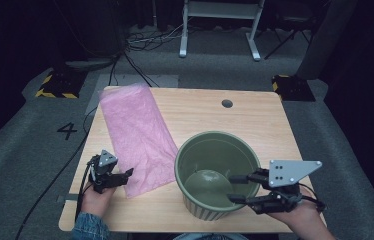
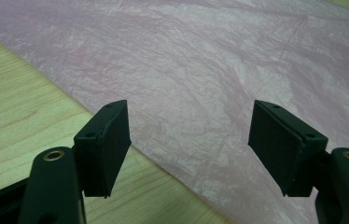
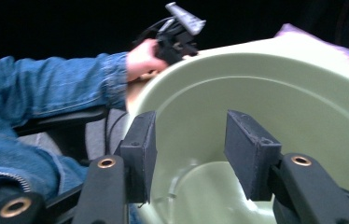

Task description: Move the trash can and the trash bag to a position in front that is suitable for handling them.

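Observation:
A green ribbed pot (image 1: pixel 215 136) stands upright on the front right of the wooden table (image 1: pixel 255 120). My right gripper (image 1: pixel 233 188) reaches over its near right rim, jaws open. In the right gripper view (image 3: pixel 191 154) one jaw sits at the rim and the other inside the pot (image 3: pixel 294 93), neither pressing on it. A crinkled pink plastic bag (image 1: pixel 135 135) lies flat on the table's left half. My left gripper (image 1: pixel 126 175) rests at the bag's near left corner. It is open (image 2: pixel 191 140) just above the bag's edge (image 2: pixel 210 60), with nothing between its jaws.
The tabletop has a round cable hole (image 1: pixel 227 103) at the back. A white metal frame (image 1: pixel 220 25) stands on the floor behind the table, with yellow-black blocks (image 1: pixel 55 85) at both far corners. A denim sleeve (image 3: pixel 46 88) crosses the right gripper view.

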